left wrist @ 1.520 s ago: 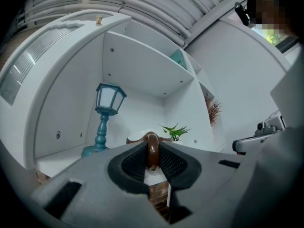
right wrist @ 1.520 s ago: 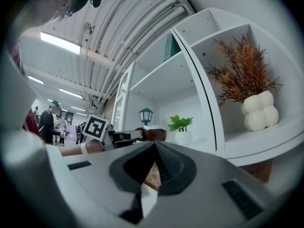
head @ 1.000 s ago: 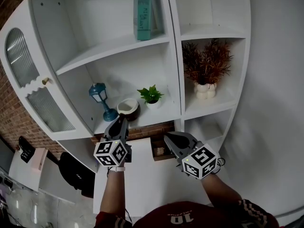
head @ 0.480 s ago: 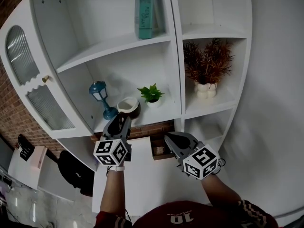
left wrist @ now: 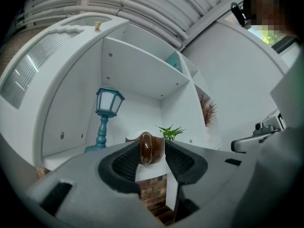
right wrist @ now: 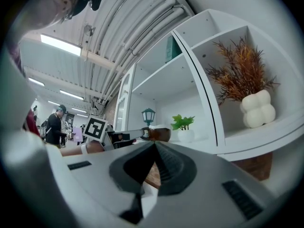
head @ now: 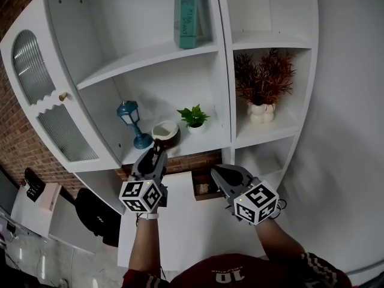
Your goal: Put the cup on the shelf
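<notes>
Release step. Cup (head: 165, 133) stands on the shelf (head: 207, 141), frame centre. Left claw (head: 157, 155) has just been opening: pads apart, cup handle between them, not pressed. Right claw (head: 219, 173) together, empty. Next, likely: back left claw straight out without snagging the handle.
</notes>
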Action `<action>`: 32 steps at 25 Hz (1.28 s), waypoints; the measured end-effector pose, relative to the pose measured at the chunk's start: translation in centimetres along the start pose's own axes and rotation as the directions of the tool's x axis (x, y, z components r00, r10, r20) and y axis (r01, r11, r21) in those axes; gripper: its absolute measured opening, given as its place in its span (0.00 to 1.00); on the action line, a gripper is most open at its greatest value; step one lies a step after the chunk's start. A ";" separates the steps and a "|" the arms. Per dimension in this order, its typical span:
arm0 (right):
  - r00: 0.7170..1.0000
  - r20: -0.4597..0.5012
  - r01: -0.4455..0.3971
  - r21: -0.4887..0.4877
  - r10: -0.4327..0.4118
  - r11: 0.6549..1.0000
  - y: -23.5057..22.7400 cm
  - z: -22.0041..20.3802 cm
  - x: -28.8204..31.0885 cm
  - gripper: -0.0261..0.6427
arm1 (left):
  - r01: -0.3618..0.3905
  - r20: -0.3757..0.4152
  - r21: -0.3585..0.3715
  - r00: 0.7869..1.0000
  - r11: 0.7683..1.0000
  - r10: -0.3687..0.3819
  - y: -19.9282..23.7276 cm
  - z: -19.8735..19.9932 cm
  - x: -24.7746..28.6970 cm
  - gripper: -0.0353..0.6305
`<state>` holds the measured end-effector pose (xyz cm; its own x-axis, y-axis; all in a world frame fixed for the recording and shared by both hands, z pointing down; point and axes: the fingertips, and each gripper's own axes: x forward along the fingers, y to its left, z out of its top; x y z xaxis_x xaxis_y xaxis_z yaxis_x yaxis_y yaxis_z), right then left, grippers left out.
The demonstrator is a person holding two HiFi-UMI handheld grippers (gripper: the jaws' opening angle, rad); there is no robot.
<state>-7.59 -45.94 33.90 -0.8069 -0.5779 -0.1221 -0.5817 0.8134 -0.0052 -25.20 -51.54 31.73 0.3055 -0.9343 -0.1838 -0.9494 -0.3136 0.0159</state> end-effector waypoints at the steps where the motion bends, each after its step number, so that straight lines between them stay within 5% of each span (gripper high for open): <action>1: 1.000 0.000 0.002 0.000 -0.002 1.000 0.0 0.0 -0.1 0.05 | -0.005 0.002 -0.002 1.000 1.000 0.005 0.0 0.0 -0.3 0.31; 10: 1.000 -0.009 0.016 0.009 -0.016 1.000 0.8 0.3 -0.7 0.05 | -0.034 0.041 -0.024 0.999 0.999 0.035 -0.5 0.0 -4.4 0.29; 19: 0.999 -0.006 0.042 0.056 -0.042 0.998 2.1 0.0 -2.0 0.05 | -0.034 0.000 -0.031 0.999 0.999 0.034 -1.9 -2.3 -10.4 0.29; 32: 0.994 -0.012 0.105 0.084 -0.105 0.991 6.4 -1.9 -6.0 0.05 | 0.097 -0.021 -0.040 0.995 0.994 -0.098 -6.7 -3.8 -17.8 0.28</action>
<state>-6.68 -37.42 36.50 -0.7427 -0.6607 -0.1088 -0.6528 0.7506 -0.1019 -23.97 -33.48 38.58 0.3987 -0.9024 -0.1636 -0.9116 -0.4095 0.0368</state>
